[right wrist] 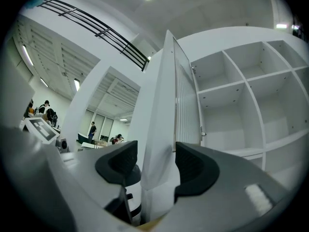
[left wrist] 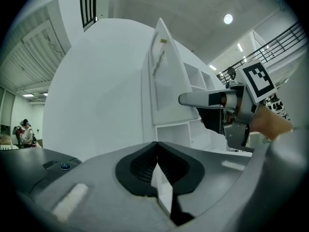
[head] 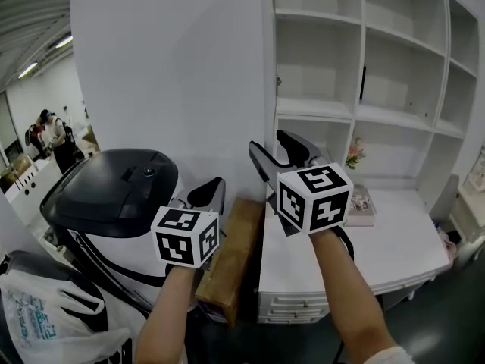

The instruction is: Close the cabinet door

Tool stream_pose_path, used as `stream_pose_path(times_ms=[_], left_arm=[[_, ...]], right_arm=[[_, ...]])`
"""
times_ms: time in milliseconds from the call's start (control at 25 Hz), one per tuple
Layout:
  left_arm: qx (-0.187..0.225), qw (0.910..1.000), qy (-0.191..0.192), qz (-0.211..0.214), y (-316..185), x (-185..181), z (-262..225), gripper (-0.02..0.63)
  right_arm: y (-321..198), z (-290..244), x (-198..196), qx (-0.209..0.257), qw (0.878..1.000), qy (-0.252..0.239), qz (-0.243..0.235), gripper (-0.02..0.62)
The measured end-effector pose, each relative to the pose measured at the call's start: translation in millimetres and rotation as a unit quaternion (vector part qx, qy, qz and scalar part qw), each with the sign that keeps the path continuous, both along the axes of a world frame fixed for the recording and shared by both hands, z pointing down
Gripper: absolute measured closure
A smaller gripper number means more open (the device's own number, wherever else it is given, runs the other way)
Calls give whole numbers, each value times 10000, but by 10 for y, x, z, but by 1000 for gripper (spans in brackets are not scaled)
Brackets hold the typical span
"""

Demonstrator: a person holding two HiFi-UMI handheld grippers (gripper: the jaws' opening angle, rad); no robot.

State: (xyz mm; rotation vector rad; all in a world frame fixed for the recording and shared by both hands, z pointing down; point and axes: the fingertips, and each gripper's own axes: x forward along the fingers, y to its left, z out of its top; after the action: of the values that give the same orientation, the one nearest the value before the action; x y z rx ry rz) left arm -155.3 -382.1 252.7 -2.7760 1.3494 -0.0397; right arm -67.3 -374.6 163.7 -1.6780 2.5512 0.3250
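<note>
The white cabinet [head: 356, 112] has bare open shelves. Its tall white door [head: 167, 74] is swung out towards me, showing as a broad panel on the left. My right gripper [head: 269, 144] is open at the door's free edge. In the right gripper view the door edge [right wrist: 161, 129] stands between the spread jaws of the right gripper [right wrist: 155, 163]. My left gripper [head: 216, 182] hangs lower left, in front of the door face, shut with nothing in it. In the left gripper view the left gripper [left wrist: 155, 146] has its jaws together, facing the door [left wrist: 101, 100], with the right gripper [left wrist: 193, 99] to the right.
A black and white machine [head: 114, 188] stands at the left below the door, a cardboard box [head: 231, 249] beside it. The white desk [head: 379, 241] under the shelves carries a book [head: 360, 203] and flowers [head: 353, 154]. A white bag [head: 38, 309] lies bottom left. People [head: 53, 139] stand far left.
</note>
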Motion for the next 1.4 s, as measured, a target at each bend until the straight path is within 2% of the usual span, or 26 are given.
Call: stream_pose_path(times_ms=[240, 720, 1000, 1400], left_arm=[[-5, 9998, 9, 215, -58, -10, 27, 601], [10, 9991, -8, 415, -24, 36, 49, 601], [13, 9987, -37, 512, -2, 146, 57, 601], [8, 9976, -134, 674, 24, 518, 91, 601]], right_arm=[[-27, -18, 28, 87, 9995, -39, 298, 434], [-12, -17, 105, -12, 9990, -57, 444, 430], [34, -23, 239, -53, 9989, -230, 408, 441], [130, -32, 571, -22, 9986, -380, 369, 462]])
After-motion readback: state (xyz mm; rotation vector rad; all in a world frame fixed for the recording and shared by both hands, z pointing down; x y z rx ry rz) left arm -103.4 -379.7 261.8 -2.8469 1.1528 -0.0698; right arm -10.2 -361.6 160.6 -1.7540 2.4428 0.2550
